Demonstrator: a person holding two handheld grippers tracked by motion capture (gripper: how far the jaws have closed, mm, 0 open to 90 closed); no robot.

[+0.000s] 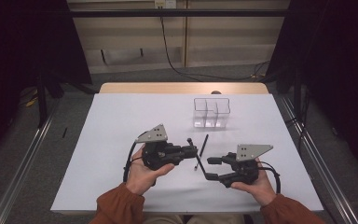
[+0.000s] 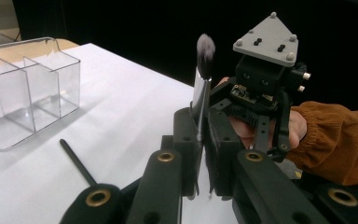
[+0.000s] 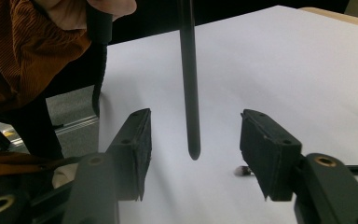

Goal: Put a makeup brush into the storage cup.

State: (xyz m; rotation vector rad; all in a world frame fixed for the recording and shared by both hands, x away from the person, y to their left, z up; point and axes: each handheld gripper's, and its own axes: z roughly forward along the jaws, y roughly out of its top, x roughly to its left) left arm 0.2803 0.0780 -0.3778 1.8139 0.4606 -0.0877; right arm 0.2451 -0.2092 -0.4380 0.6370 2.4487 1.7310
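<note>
We are over the white desk (image 1: 121, 121), and low in the frame, just left of centre, the left hand-held gripper (image 1: 192, 150) sits clamped tight on a makeup brush (image 2: 204, 63). In the left gripper view the brush stands in the middle of the frame, pinched between the two black jaws at its silver ferrule, with the grey bristle tuft poking up above them. In the right gripper view we see its dark handle (image 3: 189, 79) coming down from the top centre of the frame, with its rounded tip hanging in the gap between that gripper's pads.

Over to the right hand-held gripper (image 1: 210, 168), low and right of centre in the high view: its jaws stand apart (roughly half spread), with the pads clear of the brush handle on both sides, so it grips nothing. The two grippers face each other, tips near one another.

On the desk a thin black stick (image 1: 203, 145) lies just above the grippers at centre frame; in the left gripper view a thin dark stick lies at lower left. Further up and right of centre stands a clear plastic organiser (image 1: 211, 113) with upright dividers, well apart from both grippers. Rust-orange sleeves (image 1: 116, 205) enter from the bottom edge.
</note>
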